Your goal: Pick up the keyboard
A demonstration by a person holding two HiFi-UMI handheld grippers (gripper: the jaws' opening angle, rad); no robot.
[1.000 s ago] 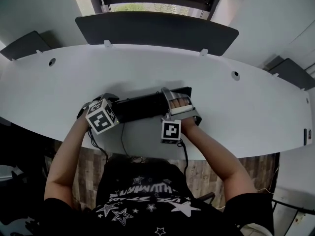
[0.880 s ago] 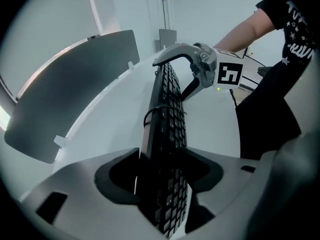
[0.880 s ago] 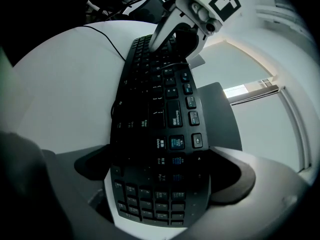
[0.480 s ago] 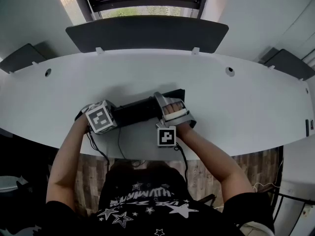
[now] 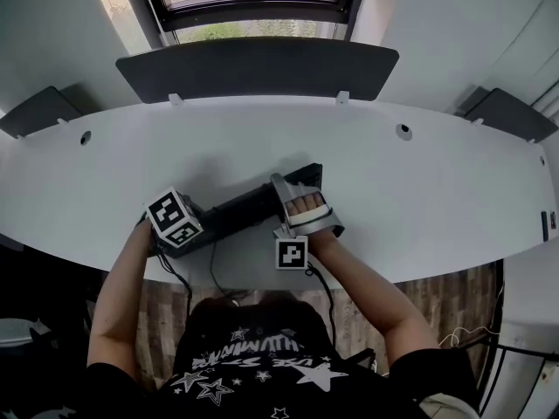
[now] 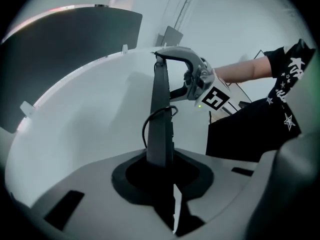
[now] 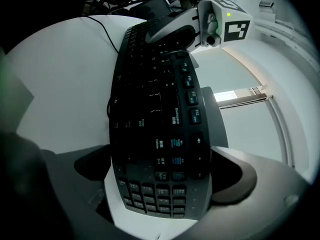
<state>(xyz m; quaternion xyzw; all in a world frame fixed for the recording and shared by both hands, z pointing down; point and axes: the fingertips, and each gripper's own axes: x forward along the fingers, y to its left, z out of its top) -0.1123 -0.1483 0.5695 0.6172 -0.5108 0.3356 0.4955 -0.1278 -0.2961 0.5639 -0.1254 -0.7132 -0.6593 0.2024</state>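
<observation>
A black curved keyboard (image 5: 249, 206) lies across the white desk (image 5: 419, 182) near its front edge, one end at each gripper. My right gripper (image 5: 301, 209) is shut on the number-pad end (image 7: 155, 109), one jaw on each side. At the other end my left gripper (image 5: 177, 223) points steeply down. In the left gripper view the keyboard (image 6: 161, 114) shows edge-on and runs from between my jaws (image 6: 162, 171) to the right gripper (image 6: 197, 79). These jaws are closing and the pads sit against the keyboard's end. Its cable (image 6: 149, 124) loops off the back.
A dark divider panel (image 5: 253, 64) stands along the desk's far edge, below a window. Smaller dark panels sit at the far left (image 5: 39, 110) and far right (image 5: 511, 112). Round cable holes (image 5: 403, 132) dot the desktop. The person's arms and torso fill the near side.
My left gripper tipped further downward and its jaws came together on the keyboard's left end. The right gripper kept its hold and barely moved.
</observation>
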